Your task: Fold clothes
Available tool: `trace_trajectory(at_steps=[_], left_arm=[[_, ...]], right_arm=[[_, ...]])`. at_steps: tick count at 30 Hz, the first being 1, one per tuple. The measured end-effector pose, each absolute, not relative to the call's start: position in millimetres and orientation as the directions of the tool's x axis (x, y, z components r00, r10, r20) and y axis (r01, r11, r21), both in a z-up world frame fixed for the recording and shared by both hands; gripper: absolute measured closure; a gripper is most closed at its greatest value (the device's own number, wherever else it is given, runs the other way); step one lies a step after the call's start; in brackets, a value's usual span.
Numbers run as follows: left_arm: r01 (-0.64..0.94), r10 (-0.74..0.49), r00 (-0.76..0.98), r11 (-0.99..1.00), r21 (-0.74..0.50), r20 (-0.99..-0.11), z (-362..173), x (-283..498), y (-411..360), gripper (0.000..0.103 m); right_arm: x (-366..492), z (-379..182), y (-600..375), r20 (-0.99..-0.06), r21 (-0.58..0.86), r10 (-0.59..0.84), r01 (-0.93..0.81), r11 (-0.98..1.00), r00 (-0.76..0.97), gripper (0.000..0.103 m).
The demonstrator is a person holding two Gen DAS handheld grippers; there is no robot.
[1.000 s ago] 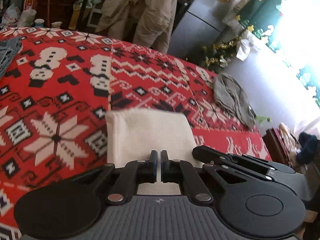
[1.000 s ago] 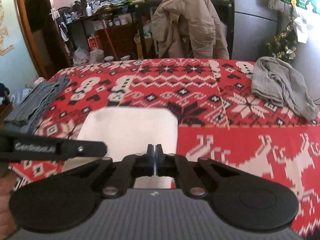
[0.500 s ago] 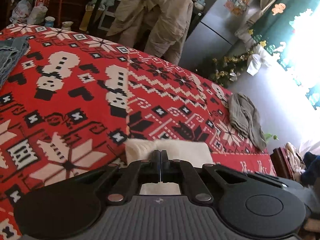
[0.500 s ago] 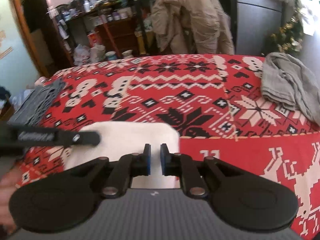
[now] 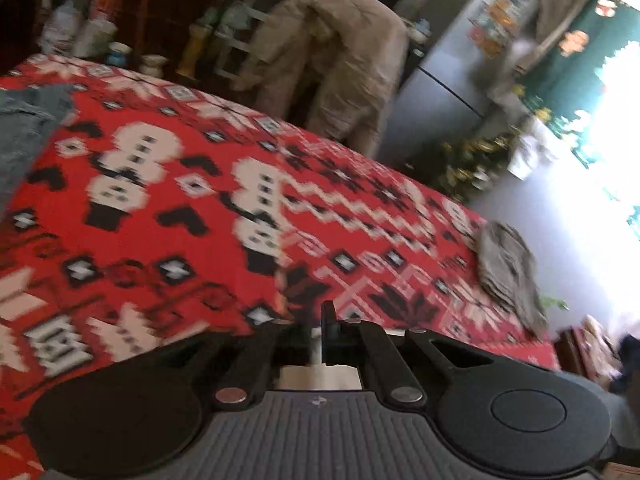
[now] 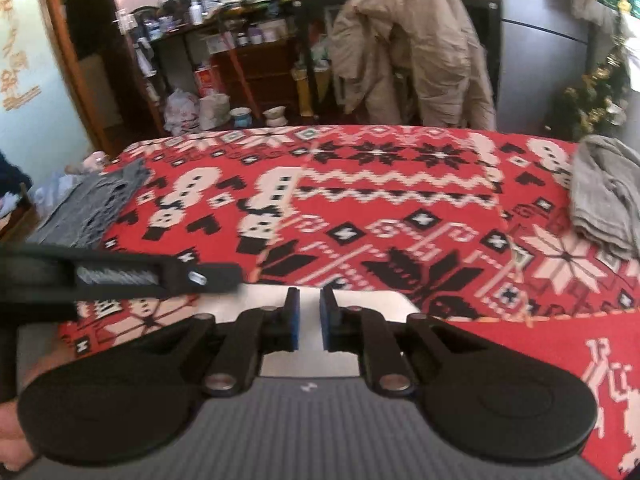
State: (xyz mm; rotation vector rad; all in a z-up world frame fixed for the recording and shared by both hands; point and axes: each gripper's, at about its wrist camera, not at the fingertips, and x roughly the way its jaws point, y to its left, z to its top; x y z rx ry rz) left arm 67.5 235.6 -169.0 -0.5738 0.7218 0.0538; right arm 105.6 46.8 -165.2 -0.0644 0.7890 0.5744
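Both grippers are pointing steeply down over the table's near edge. The right gripper [image 6: 308, 312] is standing slightly parted above the folded white cloth [image 6: 372, 300], gripping nothing. The left gripper [image 5: 322, 330] is sitting closed, hiding most of the cloth; any grip is unclear. A grey garment [image 6: 608, 192] is lying at the blurred red tablecloth's [image 6: 400, 208] far right edge.

The left gripper [image 5: 320, 336] is covering nearly all of the white cloth [image 5: 316, 376], leaving only a sliver showing. Beyond that cloth the red patterned cover [image 5: 168, 184] is smearing into blur. The grey garment [image 6: 608, 192] is running off the edge, and the shelf clutter [image 6: 224, 28] behind is too small to identify.
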Motion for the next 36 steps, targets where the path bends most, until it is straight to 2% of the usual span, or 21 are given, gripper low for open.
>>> trace_trajectory(at_steps=[5, 10, 13, 22, 31, 36], left_arm=[[-0.16, -0.251, 0.767, 0.816, -0.556, -0.59, -155, 50, 237, 0.1], [-0.06, -0.372, 0.703, 0.819, -0.571, -0.606, -159, 35, 197, 0.1], [-0.052, -0.365, 0.653, 0.853, -0.52, -0.663, -170, 21, 174, 0.1], [-0.08, -0.365, 0.613, 0.854, -0.515, -0.701, -175, -32, 172, 0.1], [-0.056, -0.335, 0.59, 0.891, -0.45, -0.735, -174, -65, 160, 0.1], [-0.065, -0.321, 0.587, 0.896, -0.438, -0.743, -173, -72, 160, 0.1]], right_arm=[[100, -160, 6, -0.685, 0.169, 0.44, -0.461, 0.871, 0.581, 0.091], [77, -161, -12, -0.703, 0.188, 0.464, -0.488, 0.852, 0.539, 0.091], [54, -161, -15, -0.711, 0.158, 0.458, -0.514, 0.843, 0.533, 0.091], [-13, -162, -49, -0.756, 0.152, 0.456, -0.553, 0.819, 0.468, 0.092], [-37, -147, -66, -0.742, 0.165, 0.47, -0.55, 0.819, 0.478, 0.092], [-35, -144, -55, -0.705, 0.156, 0.497, -0.573, 0.805, 0.506, 0.093]])
